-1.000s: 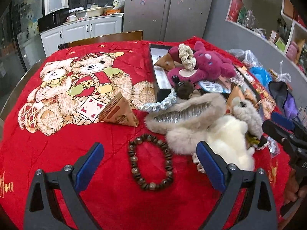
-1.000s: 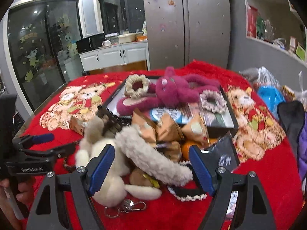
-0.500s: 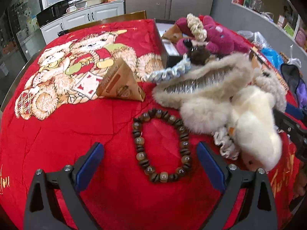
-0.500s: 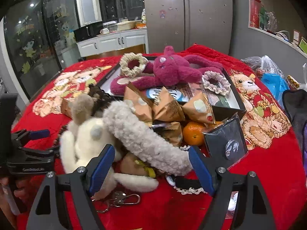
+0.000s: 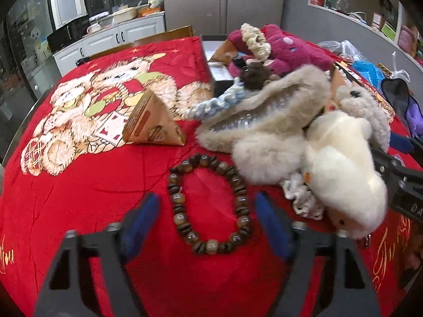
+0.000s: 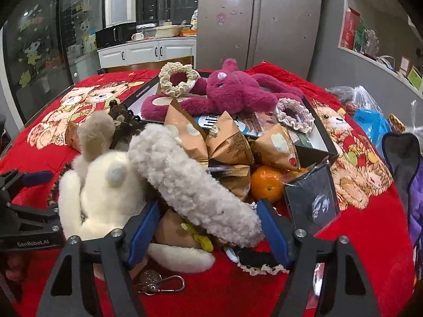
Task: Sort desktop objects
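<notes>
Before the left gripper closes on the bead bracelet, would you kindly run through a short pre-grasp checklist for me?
1. Left gripper open: ok.
2. Bead bracelet centred between the fingers: ok.
3. Bracelet free of neighbours: not ok; the beige fur plush touches its upper right edge.
4. Fingers low enough to pinch the beads: cannot tell.
5. Right gripper clear of the bracelet: ok; it is open around the grey fleecy plush.
6. Triangular snack packet out of the way: ok.
</notes>
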### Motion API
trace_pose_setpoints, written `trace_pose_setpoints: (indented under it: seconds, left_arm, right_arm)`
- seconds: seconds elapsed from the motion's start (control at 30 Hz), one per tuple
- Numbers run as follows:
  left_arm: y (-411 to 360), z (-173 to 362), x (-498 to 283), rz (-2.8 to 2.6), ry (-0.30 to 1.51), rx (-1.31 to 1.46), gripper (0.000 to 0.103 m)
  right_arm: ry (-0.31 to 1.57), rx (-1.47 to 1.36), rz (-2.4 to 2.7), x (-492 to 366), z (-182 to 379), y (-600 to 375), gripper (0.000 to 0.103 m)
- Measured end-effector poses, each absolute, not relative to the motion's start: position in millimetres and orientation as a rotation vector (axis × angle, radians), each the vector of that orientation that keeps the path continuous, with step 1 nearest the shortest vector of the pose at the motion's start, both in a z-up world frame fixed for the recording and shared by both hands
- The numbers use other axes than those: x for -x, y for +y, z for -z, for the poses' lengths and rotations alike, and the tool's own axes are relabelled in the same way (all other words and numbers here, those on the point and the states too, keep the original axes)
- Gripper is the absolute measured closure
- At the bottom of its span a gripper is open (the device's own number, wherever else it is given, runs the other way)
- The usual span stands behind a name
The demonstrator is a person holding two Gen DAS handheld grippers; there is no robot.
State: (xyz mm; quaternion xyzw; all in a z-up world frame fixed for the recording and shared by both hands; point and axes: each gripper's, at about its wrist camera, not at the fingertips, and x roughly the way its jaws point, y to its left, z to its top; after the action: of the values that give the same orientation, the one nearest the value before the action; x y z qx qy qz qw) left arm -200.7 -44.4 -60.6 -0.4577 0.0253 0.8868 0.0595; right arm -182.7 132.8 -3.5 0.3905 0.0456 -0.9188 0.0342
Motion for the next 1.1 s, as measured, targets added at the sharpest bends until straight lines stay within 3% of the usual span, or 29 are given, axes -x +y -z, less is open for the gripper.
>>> trace_pose_setpoints:
  seconds: [0.07, 0.1, 0.23, 0.57, 0.93, 1.1]
  left_arm:
    - [-40.7, 58.5, 197.7, -2.677, 0.088, 1.377, 0.064]
    - [-39.6, 57.6, 196.6, -2.67, 0.079, 1.374, 0.076]
    - [-35.9, 53.5, 190.7, -2.67, 0.07, 1.361, 0.092]
    - [-41.2, 36.8, 179.2, -2.691, 0.0, 1.302, 0.092]
    - [-31.8, -4.6, 146.4, -2.776, 0.076, 1.091, 0.092]
    - [-29.5, -1.0, 147.4, -2.758, 0.076, 1.124, 0.092]
  right_arm:
    - [0.143, -1.193, 2.845, 180.1, 0.3, 133.0, 0.036]
    - [0.144, -1.184, 2.859, 179.0, -1.8, 133.6, 0.052]
    - [0.091, -1.175, 2.865, 175.4, -8.1, 139.3, 0.062]
    - [0.075, -1.042, 2.865, 158.5, -27.1, 132.9, 0.067]
    - [-0.009, -0.946, 2.882, 146.6, -43.6, 142.9, 0.067]
    - [0.004, -0.955, 2.876, 146.1, -43.3, 142.1, 0.067]
